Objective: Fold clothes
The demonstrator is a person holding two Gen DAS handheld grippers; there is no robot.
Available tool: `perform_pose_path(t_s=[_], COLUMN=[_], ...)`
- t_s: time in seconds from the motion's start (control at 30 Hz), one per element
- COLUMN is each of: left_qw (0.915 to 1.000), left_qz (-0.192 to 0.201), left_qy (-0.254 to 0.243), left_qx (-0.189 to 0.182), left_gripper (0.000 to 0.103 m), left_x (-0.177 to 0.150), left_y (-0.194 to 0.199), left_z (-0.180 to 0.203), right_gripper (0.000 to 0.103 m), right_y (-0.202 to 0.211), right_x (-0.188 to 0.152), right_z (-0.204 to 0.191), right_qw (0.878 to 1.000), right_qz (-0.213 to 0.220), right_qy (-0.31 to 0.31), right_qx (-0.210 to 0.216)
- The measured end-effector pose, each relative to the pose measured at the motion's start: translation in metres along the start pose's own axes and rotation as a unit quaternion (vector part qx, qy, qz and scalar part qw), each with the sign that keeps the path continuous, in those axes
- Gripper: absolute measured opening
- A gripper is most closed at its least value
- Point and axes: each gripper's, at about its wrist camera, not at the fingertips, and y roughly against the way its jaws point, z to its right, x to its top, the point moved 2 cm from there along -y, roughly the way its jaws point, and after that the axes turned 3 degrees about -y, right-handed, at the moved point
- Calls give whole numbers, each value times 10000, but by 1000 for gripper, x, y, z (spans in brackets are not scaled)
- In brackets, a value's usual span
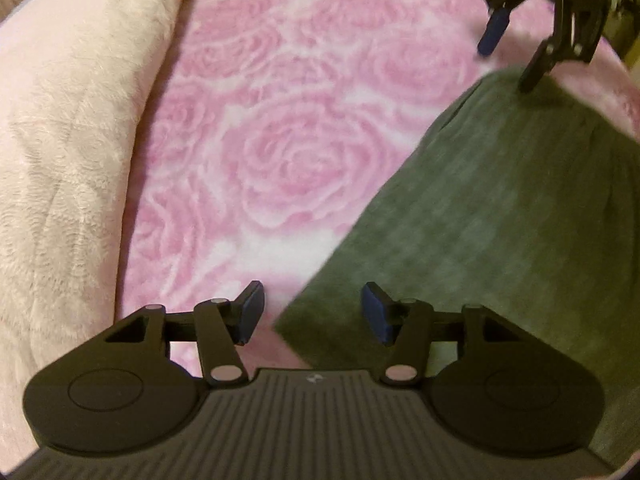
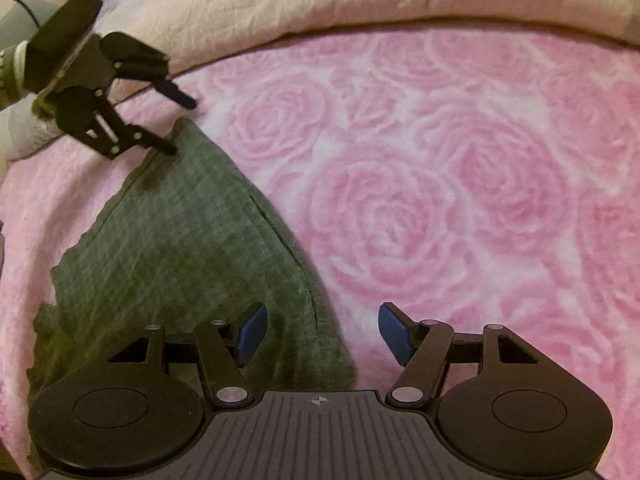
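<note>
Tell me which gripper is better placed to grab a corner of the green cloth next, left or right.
Both are near a corner, but the left gripper looks slightly better placed: its open fingers straddle the far corner of the green cloth. The right gripper is open over the near corner, with only one pad above fabric.

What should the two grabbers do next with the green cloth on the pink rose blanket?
Probably close on the cloth. The left gripper and right gripper both stand open, each straddling a corner of the green cloth, which lies flat on the rose blanket. Pinching both corners would likely let them lift and fold it.
</note>
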Motion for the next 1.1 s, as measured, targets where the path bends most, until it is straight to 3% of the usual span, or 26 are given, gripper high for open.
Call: perform_pose_path(t_s=[0.1,0.17,0.2,0.23,0.37,0.53,0.6,0.77,0.9,1.03,1.1], left_qw=[9998,9994,9993,9992,9998,9960,9918,9782,9689,9537,9396], left_qz=[-63,-41,-30,-43,119,729,928,1233,1215,932,748], left_qy=[-67,-80,-109,-155,-142,442,789,1610,2140,2859,3339], left_qx=[-202,-330,-369,-365,-87,279,379,437,253,77,111], left_gripper=[34,21,10,6,2,2,2,2,2,9,13], left_x=[-2,-4,-4,-5,-9,-29,-49,-94,-126,-154,-169], left_y=[-7,-7,-6,-4,15,80,111,165,172,146,134], left_z=[-6,-5,-3,0,20,75,107,198,278,343,363], right_gripper=[66,47,28,12,10,9,9,9,9,10,10], right_y=[-8,-10,-10,-9,7,43,60,91,89,64,51], right_x=[-3,-5,-6,-6,-15,-36,-51,-118,-191,-254,-277], right_z=[5,5,6,6,-12,-50,-72,-147,-196,-223,-229], right_qw=[9999,9998,9998,9997,9996,9938,9871,9573,9346,9284,9370], right_qz=[-91,-76,-60,-42,248,761,966,1213,830,379,159], right_qy=[-46,-42,-39,-35,155,579,910,2114,2851,2867,2553], right_qx=[115,156,193,227,-30,-560,-892,-1552,-1957,-2334,-2379])
